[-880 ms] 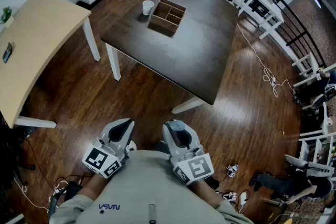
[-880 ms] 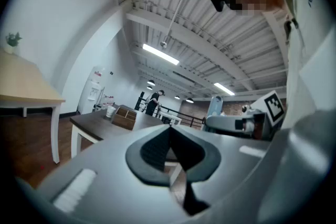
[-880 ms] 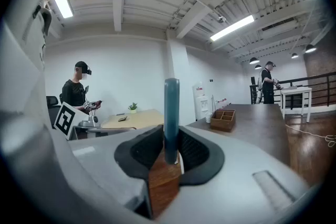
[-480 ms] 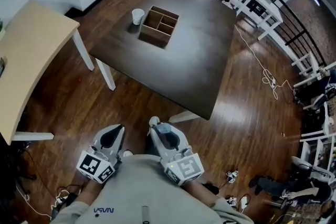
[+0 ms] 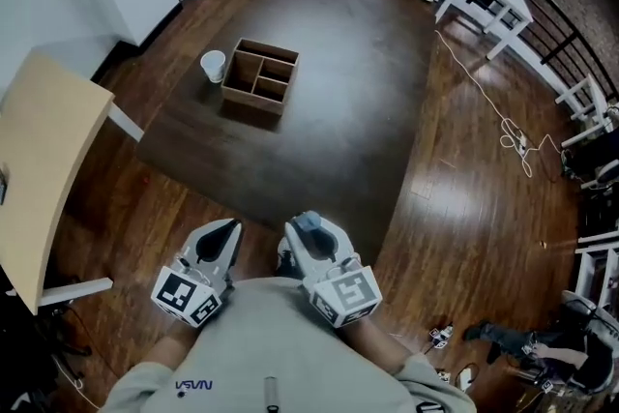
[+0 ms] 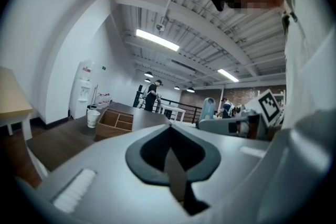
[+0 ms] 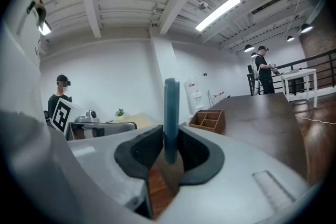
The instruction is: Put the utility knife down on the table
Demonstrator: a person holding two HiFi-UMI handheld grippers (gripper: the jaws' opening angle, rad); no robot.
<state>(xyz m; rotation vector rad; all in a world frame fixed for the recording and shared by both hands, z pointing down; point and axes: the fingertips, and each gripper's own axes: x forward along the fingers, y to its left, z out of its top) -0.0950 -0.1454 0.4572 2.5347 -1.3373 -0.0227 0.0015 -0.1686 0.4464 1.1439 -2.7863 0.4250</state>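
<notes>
Grips slim blue-grey utility knife (image 7: 171, 107) upright between the pads of the right gripper (image 7: 169, 139), clear of the surface, at the near edge of the dark brown wooden table (image 5: 329, 121). Holds left gripper (image 6: 169, 131) alongside, jaws pressed together on nothing. Toward the table's far left corner: compartmented brown wooden box (image 5: 260, 75), with white paper cup (image 5: 213, 66) just beside its left side.

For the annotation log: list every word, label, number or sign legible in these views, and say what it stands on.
"NASA", seen upside down: on the person's grey shirt.
Marker cubes: black-and-white square patterns only, no letters.
Everything else: too small or blurred to read.
</notes>
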